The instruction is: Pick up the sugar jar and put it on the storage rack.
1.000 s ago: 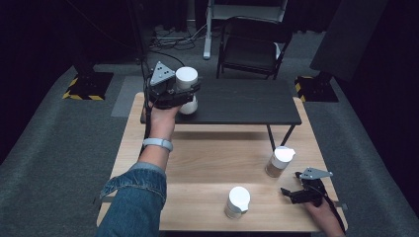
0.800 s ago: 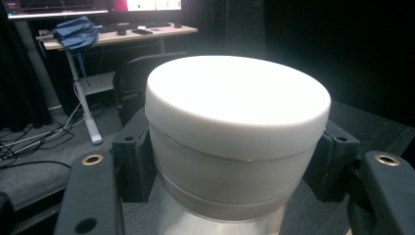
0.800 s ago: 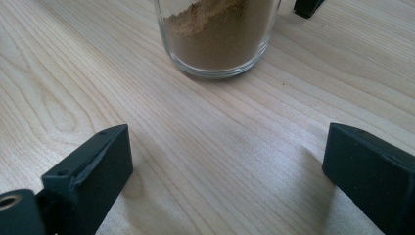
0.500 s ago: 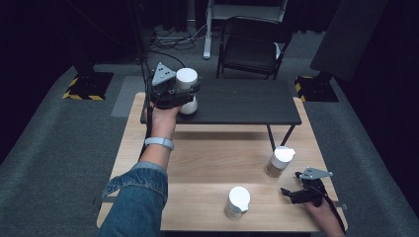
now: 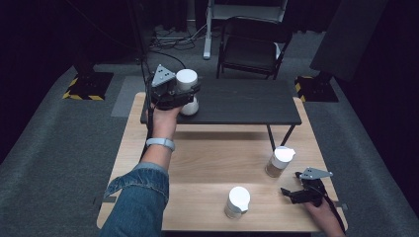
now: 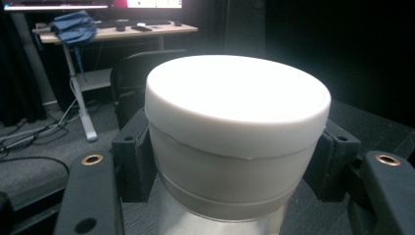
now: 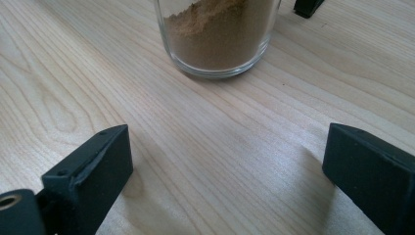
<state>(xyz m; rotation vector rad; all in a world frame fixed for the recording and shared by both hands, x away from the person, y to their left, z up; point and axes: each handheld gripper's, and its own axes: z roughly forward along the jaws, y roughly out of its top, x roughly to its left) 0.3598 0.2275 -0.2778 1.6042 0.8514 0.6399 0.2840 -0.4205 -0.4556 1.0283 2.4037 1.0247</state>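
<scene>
A white-lidded jar (image 5: 187,79) is at the left end of the black raised shelf (image 5: 237,101). My left gripper (image 5: 187,96) is shut on it just under the lid. In the left gripper view the jar (image 6: 235,127) sits between both pads (image 6: 132,161), and its base is hidden. My right gripper (image 5: 288,193) rests open on the wooden table (image 5: 197,163) at the front right, with nothing between its fingers. It points at a glass jar of brown powder (image 5: 279,162), which stands a short way ahead in the right gripper view (image 7: 218,39).
Another white-lidded jar (image 5: 237,201) stands near the table's front edge, left of my right gripper. The shelf's thin black legs (image 5: 271,138) come down behind the brown-powder jar. A black chair (image 5: 252,47) stands beyond the table.
</scene>
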